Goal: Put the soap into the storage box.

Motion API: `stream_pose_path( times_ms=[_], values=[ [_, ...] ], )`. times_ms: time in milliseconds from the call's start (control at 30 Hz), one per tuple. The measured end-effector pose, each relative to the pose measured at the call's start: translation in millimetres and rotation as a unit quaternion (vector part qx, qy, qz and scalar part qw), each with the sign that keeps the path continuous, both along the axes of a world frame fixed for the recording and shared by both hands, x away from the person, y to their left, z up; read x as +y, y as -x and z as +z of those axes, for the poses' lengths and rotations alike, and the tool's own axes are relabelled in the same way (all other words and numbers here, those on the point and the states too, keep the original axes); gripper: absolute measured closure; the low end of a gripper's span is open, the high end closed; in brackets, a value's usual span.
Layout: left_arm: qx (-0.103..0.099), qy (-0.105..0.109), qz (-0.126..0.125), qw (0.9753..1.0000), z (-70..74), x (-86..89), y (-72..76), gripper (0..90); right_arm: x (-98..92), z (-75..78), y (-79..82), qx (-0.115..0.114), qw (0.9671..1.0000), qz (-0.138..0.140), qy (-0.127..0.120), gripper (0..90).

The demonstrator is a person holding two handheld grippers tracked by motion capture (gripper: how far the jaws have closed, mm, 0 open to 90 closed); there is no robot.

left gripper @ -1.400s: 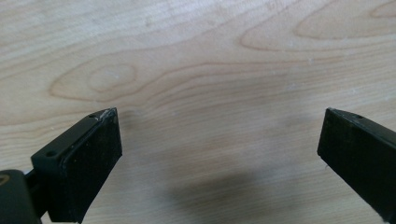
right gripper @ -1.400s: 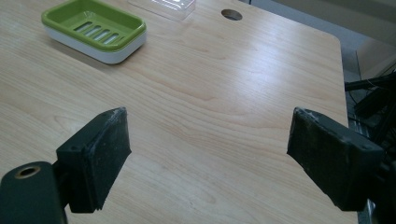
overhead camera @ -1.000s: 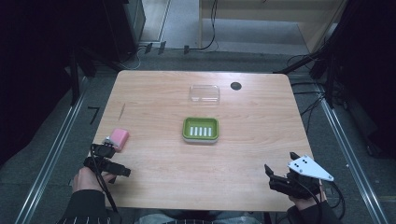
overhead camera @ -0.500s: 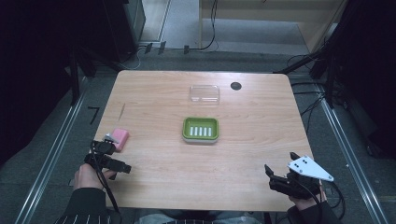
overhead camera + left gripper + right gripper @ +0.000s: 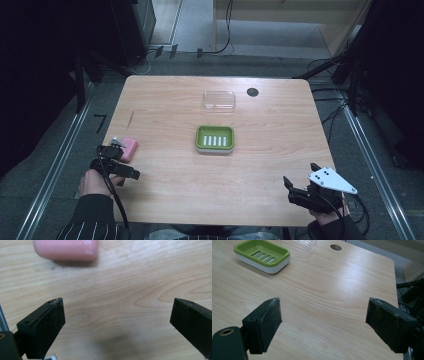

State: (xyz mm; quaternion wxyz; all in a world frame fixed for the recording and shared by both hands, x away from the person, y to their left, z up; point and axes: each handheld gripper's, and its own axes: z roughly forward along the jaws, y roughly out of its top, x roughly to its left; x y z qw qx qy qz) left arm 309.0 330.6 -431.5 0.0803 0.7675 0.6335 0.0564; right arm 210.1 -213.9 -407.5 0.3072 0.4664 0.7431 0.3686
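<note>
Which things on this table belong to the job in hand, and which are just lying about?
In the job:
- pink soap bar, just ahead of the left gripper, whose fingers are open
- green soap dish, probably its destination

Lying about:
- clear plastic lid
- round hole in the table
- right gripper, open, over bare wood

Both tongs hang low with jaws spread wide: left tongs (image 5: pixel 120 162) at the left edge, right tongs (image 5: pixel 295 190) bottom right.
</note>
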Motion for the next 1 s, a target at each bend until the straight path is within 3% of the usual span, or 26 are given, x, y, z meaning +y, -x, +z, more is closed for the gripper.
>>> stream_pose_path(
  times_ms=[200, 1000],
  values=[
    [-0.003, 0.004, 0.009, 0.9999, 0.9, 4.9, -11.3, 0.6, 0.0, 0.0, 0.0, 0.000, 1.0000, 0.000, 0.000, 13.5],
    [-0.005, 0.008, 0.008, 0.9999, 2.9, 8.8, -42.3, 0.6, 0.1, -0.3, -0.5, -0.001, 1.0000, 0.001, 0.002, 13.5]
  ],
)
